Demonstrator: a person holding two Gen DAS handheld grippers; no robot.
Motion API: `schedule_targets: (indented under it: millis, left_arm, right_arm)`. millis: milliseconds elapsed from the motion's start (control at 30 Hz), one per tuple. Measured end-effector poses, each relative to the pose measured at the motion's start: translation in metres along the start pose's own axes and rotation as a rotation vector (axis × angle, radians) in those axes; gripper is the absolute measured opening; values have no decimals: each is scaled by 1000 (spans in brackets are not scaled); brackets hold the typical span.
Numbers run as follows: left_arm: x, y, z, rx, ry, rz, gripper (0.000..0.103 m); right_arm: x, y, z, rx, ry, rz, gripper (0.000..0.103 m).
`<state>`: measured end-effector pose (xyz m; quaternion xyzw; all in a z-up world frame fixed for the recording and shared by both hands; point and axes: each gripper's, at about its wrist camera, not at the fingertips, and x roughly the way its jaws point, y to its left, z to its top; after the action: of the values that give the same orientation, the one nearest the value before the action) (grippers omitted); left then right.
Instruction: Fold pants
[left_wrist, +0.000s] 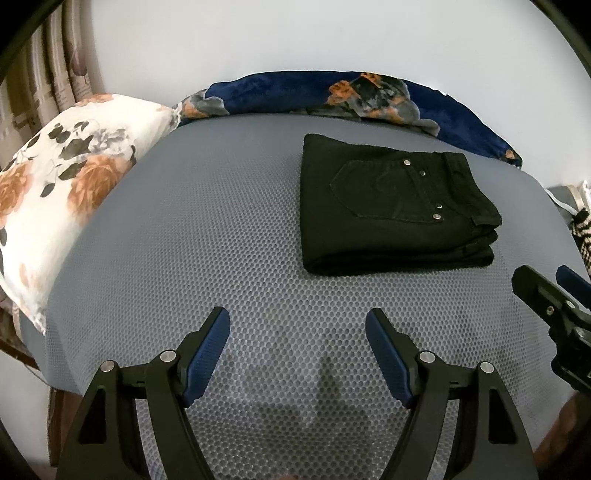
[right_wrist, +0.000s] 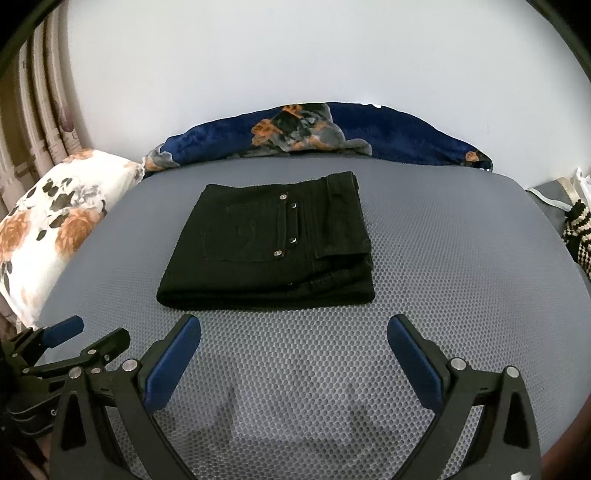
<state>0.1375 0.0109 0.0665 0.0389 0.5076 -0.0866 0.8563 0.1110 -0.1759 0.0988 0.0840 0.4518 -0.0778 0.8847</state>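
Observation:
The black pants (left_wrist: 395, 206) lie folded into a compact stack on the grey mesh-patterned bed surface (left_wrist: 221, 240), back pocket with metal rivets facing up. They also show in the right wrist view (right_wrist: 269, 243). My left gripper (left_wrist: 297, 321) is open and empty, hovering over the bed, near and left of the stack. My right gripper (right_wrist: 293, 328) is open and empty, just in front of the stack's near edge. The right gripper shows at the right edge of the left wrist view (left_wrist: 550, 291); the left gripper shows at the left edge of the right wrist view (right_wrist: 88, 336).
A white floral pillow (left_wrist: 62, 192) lies at the bed's left. A dark blue floral blanket (left_wrist: 332, 96) runs along the far edge against a white wall. A striped knitted item (right_wrist: 580, 236) sits at the right. Curtains (right_wrist: 40, 110) hang far left.

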Motion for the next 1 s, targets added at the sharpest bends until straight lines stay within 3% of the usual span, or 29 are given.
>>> schedule_targets:
  millis: [1000]
  left_arm:
    - [1, -2, -1, 12, -1, 7, 76]
  right_arm:
    - [6, 4, 2, -31, 35, -15, 100]
